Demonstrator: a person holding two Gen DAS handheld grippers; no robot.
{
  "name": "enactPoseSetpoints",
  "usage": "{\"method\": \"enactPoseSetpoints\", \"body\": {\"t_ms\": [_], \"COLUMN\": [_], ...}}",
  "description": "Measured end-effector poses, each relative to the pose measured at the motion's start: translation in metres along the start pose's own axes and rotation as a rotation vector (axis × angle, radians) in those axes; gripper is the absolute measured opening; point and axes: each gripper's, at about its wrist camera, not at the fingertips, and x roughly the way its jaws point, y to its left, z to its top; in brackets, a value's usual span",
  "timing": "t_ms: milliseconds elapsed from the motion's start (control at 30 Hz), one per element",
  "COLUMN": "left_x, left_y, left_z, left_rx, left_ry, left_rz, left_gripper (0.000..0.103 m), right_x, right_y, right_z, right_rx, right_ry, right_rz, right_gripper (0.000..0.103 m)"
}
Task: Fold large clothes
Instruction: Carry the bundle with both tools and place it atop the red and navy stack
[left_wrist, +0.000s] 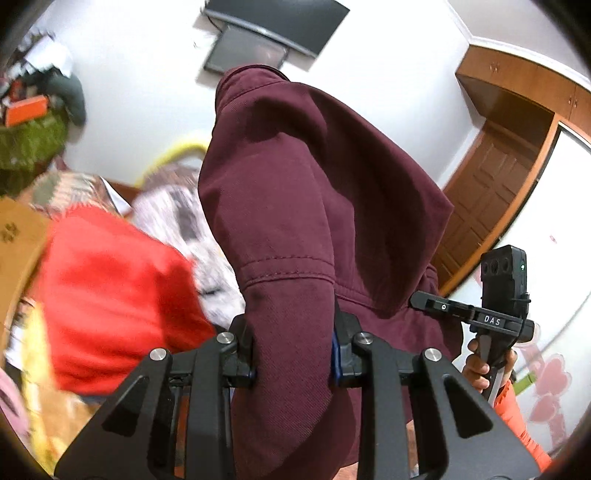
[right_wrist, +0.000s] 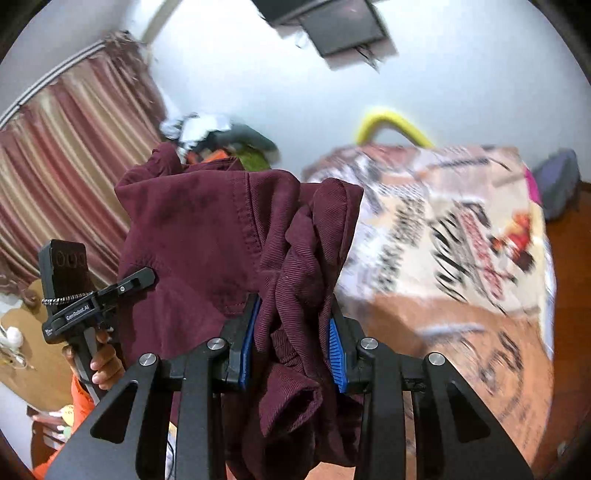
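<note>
A large maroon garment (left_wrist: 295, 192) hangs in the air between my two grippers, held up well above the bed. My left gripper (left_wrist: 293, 354) is shut on a ribbed cuff or hem of it. My right gripper (right_wrist: 293, 350) is shut on a bunched ribbed edge of the same maroon garment (right_wrist: 207, 236). The right gripper also shows in the left wrist view (left_wrist: 487, 314), to the right of the cloth, held in a hand. The left gripper shows in the right wrist view (right_wrist: 88, 306), to the left of the cloth.
A bed with a printed cover (right_wrist: 443, 229) lies below and to the right. A red cloth (left_wrist: 110, 295) lies on it, blurred. A yellow hoop (right_wrist: 388, 122) stands behind. Striped curtains (right_wrist: 66, 166) hang left, a wooden door (left_wrist: 487, 195) right, a wall screen (left_wrist: 266, 33) above.
</note>
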Motion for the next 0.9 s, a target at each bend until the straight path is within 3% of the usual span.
{"method": "enactPoseSetpoints", "body": {"t_ms": [200,400,633,767,900], "left_x": [-0.033,-0.025,0.034,0.060,0.071], "left_y": [0.047,0.117,0.216,0.269,0.295], "left_z": [0.041,0.066,0.052,0.032,0.023], "left_rx": [0.001,-0.059,-0.152,-0.207,-0.241], "left_ry": [-0.068,-0.073,0.054,0.085,0.099], "left_rz": [0.080,0.143,0.224,0.258,0.246], "left_gripper": [0.027,0.027,0.029,0.043,0.054], "right_x": [0.053,0.117,0.209,0.261,0.286], "right_y": [0.037,0.057,0.048,0.029,0.001], "right_z": [0.036,0.056,0.055,0.042,0.034], "right_rx": [-0.008,0.017,0.063,0.111,0.202], "right_ry": [-0.023,0.002,0.110,0.190,0.209], "right_rz": [0.111,0.165,0.161,0.126,0.180], "right_gripper": [0.030,0.030,0.030,0.032,0.035]}}
